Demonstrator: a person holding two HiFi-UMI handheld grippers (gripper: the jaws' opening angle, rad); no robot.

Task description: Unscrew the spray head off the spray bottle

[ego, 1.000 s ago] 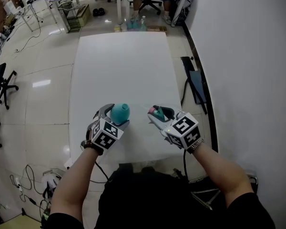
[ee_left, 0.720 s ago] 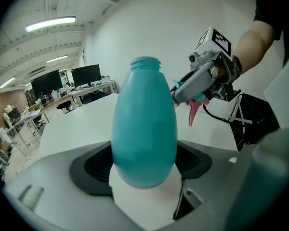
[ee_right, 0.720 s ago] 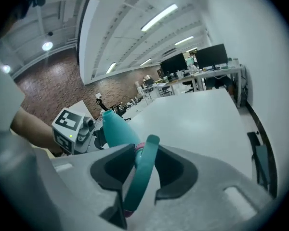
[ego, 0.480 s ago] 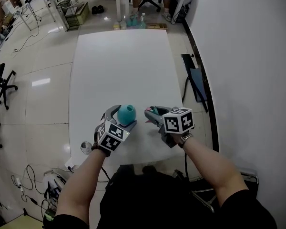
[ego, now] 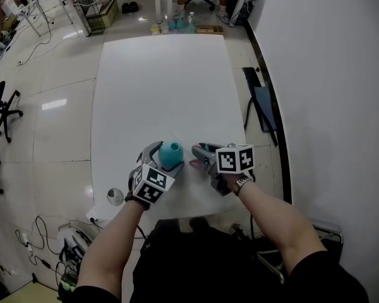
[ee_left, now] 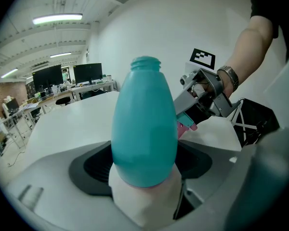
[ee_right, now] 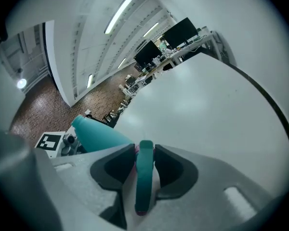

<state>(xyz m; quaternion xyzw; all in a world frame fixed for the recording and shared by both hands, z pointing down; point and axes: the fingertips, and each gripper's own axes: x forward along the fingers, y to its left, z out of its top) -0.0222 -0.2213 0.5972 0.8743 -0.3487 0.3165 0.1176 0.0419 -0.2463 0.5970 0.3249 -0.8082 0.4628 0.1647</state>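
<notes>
Bottle (ee_left: 144,129) in left tongs (ego: 167,159), spray head (ee_right: 144,174) in right tongs (ego: 198,151)

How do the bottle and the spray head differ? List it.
The bottle is fat and egg-shaped; the spray head looks thin. The bottle sits in the wide-spread left tongs; the spray head sits in the narrow right tongs. The bottle is all teal; the spray head shows pink edges. Both are teal and clamped.

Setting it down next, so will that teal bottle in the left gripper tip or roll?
The teal bottle looks round and tapering, so on its side it would likely roll. Its smooth skin may slip in the left gripper. Base hidden, so tipping is unclear.
</notes>
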